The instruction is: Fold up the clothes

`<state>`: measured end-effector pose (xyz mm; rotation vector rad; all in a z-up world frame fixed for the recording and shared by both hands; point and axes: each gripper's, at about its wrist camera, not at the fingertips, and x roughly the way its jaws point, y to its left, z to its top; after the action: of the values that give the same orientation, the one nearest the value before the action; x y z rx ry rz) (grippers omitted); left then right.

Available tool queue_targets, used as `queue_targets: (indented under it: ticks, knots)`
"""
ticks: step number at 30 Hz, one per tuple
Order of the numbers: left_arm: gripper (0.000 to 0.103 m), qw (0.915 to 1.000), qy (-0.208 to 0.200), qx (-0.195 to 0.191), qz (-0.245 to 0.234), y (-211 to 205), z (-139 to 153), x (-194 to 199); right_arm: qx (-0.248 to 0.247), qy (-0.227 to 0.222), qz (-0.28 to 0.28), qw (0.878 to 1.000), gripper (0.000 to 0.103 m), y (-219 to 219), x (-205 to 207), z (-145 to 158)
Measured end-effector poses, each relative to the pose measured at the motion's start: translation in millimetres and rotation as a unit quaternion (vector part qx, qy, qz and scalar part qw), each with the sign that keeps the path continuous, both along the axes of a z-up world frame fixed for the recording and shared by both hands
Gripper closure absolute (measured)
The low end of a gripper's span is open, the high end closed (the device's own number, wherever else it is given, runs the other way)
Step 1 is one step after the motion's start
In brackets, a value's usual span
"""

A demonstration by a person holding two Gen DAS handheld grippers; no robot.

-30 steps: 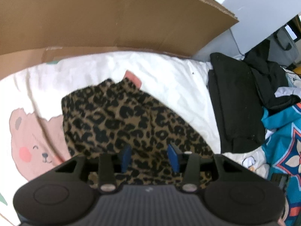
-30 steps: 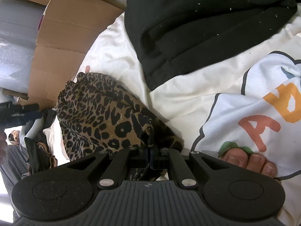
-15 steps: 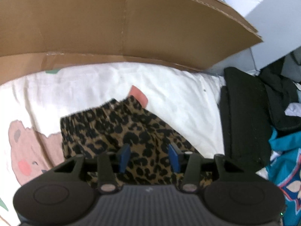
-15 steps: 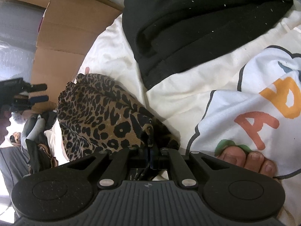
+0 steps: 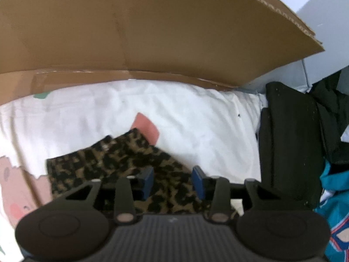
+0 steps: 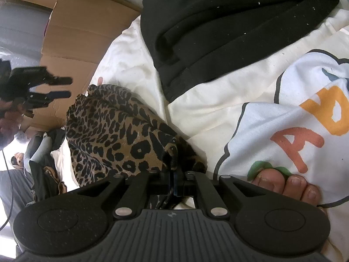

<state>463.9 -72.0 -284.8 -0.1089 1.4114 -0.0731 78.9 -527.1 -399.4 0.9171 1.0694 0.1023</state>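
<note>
Garment: a leopard-print cloth garment (image 6: 113, 128), brown with black spots, lies bunched on the white printed bedsheet (image 5: 196, 113); a frilled edge shows at its far end, and its near corner rises in a peak into the right gripper.
Right gripper (image 6: 173, 183): fingers pressed together, pinching that raised corner of the leopard-print garment.
Left gripper (image 5: 172, 183): points down over the garment's other end, jaws closing; the blue pads (image 5: 148, 181) stand apart with spotted cloth seen between them, not yet pressing it.
Surroundings: a folded black fleece garment (image 6: 229, 21), flecked with lint, lies on the sheet just beside the leopard print; brown cardboard sheets (image 5: 130, 32) stand along the bed's far edge; a teal patterned cloth (image 5: 336, 196) lies beyond the black pile.
Person: bare toes (image 6: 290, 185) rest on the sheet near the right gripper.
Writing: large orange and coral letters (image 6: 309, 131) are printed on the sheet, cut off at the edge; an "A" can be read.
</note>
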Motion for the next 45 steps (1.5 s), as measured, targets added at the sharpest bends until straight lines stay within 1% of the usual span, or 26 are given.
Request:
queue_targets:
  ticks: [1,2,3,5,8,11,13,16,19,22,24,27,29,31,32,34,35,36,37,39,40,43,45]
  knots:
    - [0.068,1.0000,0.003,-0.004,-0.001,-4,-5,0,0.000,0.000,0.000,1.000,0.101,0,0,0]
    - [0.073,0.9999,0.007,-0.006,-0.007,-8,-10,1,0.000,0.000,0.000,1.000,0.100,0,0,0]
    - [0.074,0.9998,0.012,-0.009,-0.012,-12,-14,1,0.000,0.001,-0.001,1.000,0.100,0,0,-1]
    - [0.074,0.9994,0.022,-0.013,-0.021,-19,-24,0,0.000,0.001,-0.001,1.000,0.099,0,0,-1]
    - [0.074,0.9991,0.039,0.001,-0.014,-18,-39,-4,0.000,0.002,0.001,1.000,0.099,0,0,0]
    - [0.071,0.9984,0.053,0.018,-0.004,-12,-50,-8,-0.001,0.003,0.001,1.000,0.098,0,0,0]
    - [0.072,0.9971,0.068,0.032,0.017,-4,-58,-11,-0.002,0.003,0.001,1.000,0.098,0,0,0]
    - [0.073,0.9949,0.077,0.029,0.058,10,-67,-15,-0.003,0.004,0.000,1.000,0.096,0,0,-1]
    - [0.072,0.9933,0.073,0.016,0.089,17,-71,-17,-0.001,0.004,-0.001,1.000,0.096,-1,-1,-2]
    - [0.071,0.9914,0.072,0.016,0.107,18,-74,-16,-0.002,0.004,0.000,1.000,0.096,-1,-1,-1]
    - [0.063,0.9906,0.073,0.014,0.114,16,-75,-14,-0.003,0.005,0.000,1.000,0.096,-1,-1,0]
    - [0.057,0.9919,0.079,0.024,0.097,7,-78,-10,-0.002,0.005,0.000,1.000,0.096,-1,-2,0]
    - [0.055,0.9902,0.084,0.024,0.109,7,-82,-8,-0.003,0.006,0.000,1.000,0.097,-1,-2,1]
    - [0.056,0.9884,0.087,0.027,0.122,8,-85,-7,-0.003,0.005,0.000,1.000,0.096,-1,-2,1]
    - [0.056,0.9879,0.086,0.031,0.125,7,-85,-7,-0.002,0.005,0.000,1.000,0.097,-1,-3,1]
    - [0.061,0.9877,0.083,0.041,0.126,5,-82,-8,-0.001,0.004,-0.001,1.000,0.096,-1,-3,2]
    - [0.066,0.9881,0.076,0.041,0.127,5,-79,-9,-0.001,0.004,-0.001,1.000,0.096,-1,-4,2]
    - [0.071,0.9885,0.068,0.039,0.129,6,-75,-11,0.000,0.004,-0.002,1.000,0.096,-2,-4,1]
    - [0.073,0.9893,0.055,0.032,0.131,8,-70,-13,0.001,0.004,-0.002,1.000,0.096,-2,-4,1]
    - [0.074,0.9902,0.029,0.019,0.135,12,-61,-17,0.002,0.003,-0.003,1.000,0.096,-2,-4,0]
    - [0.074,0.9905,0.026,0.015,0.134,13,-58,-18,0.002,0.003,-0.003,1.000,0.096,-2,-4,0]
    - [0.083,0.9911,0.047,0.010,0.124,15,-61,-19,0.003,0.002,-0.003,1.000,0.096,-2,-4,-1]
    - [0.084,0.9906,0.053,0.018,0.125,18,-64,-22,0.004,0.002,-0.004,1.000,0.097,-2,-4,-2]
